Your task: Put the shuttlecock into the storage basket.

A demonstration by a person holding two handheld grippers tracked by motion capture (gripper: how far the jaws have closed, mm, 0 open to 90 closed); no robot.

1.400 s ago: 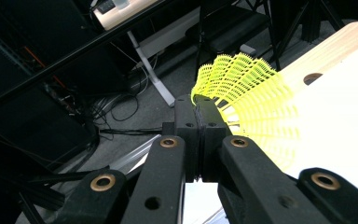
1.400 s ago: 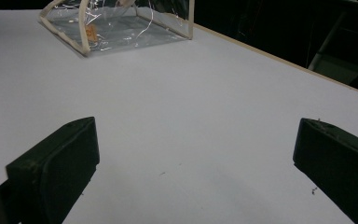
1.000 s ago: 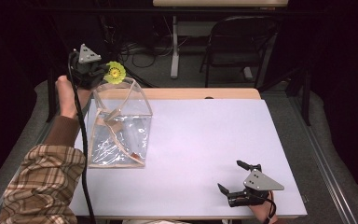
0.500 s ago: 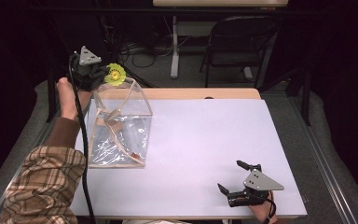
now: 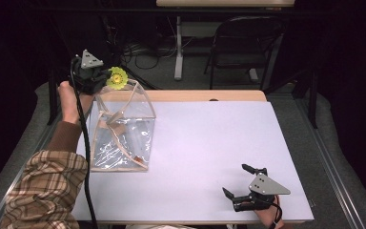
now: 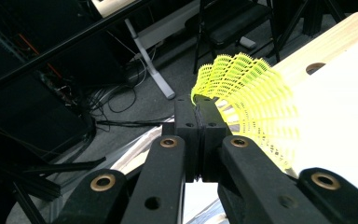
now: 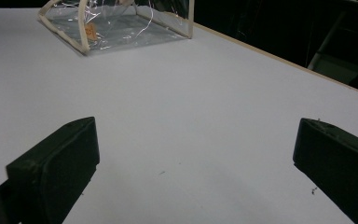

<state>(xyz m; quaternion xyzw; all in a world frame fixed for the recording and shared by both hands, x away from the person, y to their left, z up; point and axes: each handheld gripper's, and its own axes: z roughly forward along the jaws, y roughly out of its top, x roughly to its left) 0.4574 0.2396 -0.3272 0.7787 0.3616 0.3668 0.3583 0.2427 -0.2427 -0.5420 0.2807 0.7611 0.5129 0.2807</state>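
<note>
Hardly anything has moved since the earlier frames: the shuttlecock (image 5: 117,78) sat a touch nearer the bag's rim a second ago and now hangs slightly higher and farther back, while the right gripper rests in the same spot.

At the surface's (image 5: 209,138) ten o'clock corner, the left gripper (image 5: 106,80) holds the yellow shuttlecock, fingers (image 6: 186,122) pinched tight on the edge of its mesh skirt, as the left gripper view shows. It hovers just above the far rim of the clear bag (image 5: 121,131), which stands open-mouthed at nine o'clock with its stiff cream edging framing the opening. Something small and orange lies inside near the bag's floor; what it is cannot be made out.

At five o'clock the right gripper (image 5: 236,183) lies low on the surface, well apart from the bag, its fingers (image 7: 58,161) spread wide and empty.

Judging by this, the step in hand is carrying the shuttlecock to the bag's mouth. The next move calls for bringing it toward six o'clock until it is squarely over the opening, lowering it past the rim, then parting the fingers. The bag looks light and floppy, so the idle gripper may need to steady it.
</note>
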